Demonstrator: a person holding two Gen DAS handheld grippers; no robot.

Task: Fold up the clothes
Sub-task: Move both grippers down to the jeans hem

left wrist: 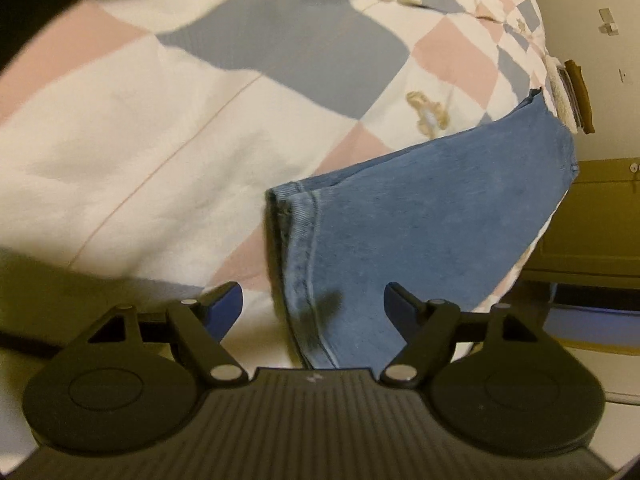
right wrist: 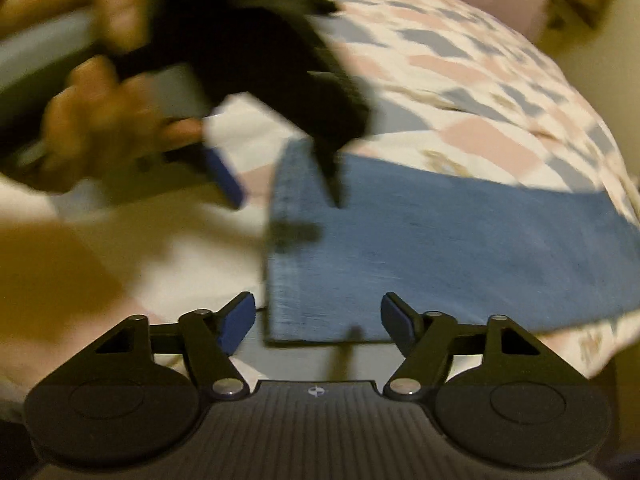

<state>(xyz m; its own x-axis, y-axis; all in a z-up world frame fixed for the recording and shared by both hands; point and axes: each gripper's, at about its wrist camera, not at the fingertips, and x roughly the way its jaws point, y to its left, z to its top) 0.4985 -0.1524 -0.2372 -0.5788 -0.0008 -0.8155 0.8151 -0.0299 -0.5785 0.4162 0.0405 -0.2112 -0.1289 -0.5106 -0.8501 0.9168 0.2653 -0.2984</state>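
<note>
Right now I am looking down on a bed under a checked quilt (left wrist: 120,152) in cream, pink and grey-blue, and the blue jeans (left wrist: 420,216) are lying flat on it as one long denim strip, possibly already doubled leg on leg, though I cannot tell. Their long axis is running away to the right in both views, with the stitched hem end (right wrist: 286,240) nearest my claws. I am holding the left gripper (left wrist: 314,300) with its jaws spread wide and empty, the hem seam sitting straight ahead between the pads. I am hovering the right gripper (right wrist: 318,314) likewise spread and empty, just short of the hem's near corner. From the blurred right view, the left one appears to be hanging over the hem's far corner, so each claw is nearer one corner. Whichever fold comes, I judge it turning on that hem edge lying square across both claws.
</note>
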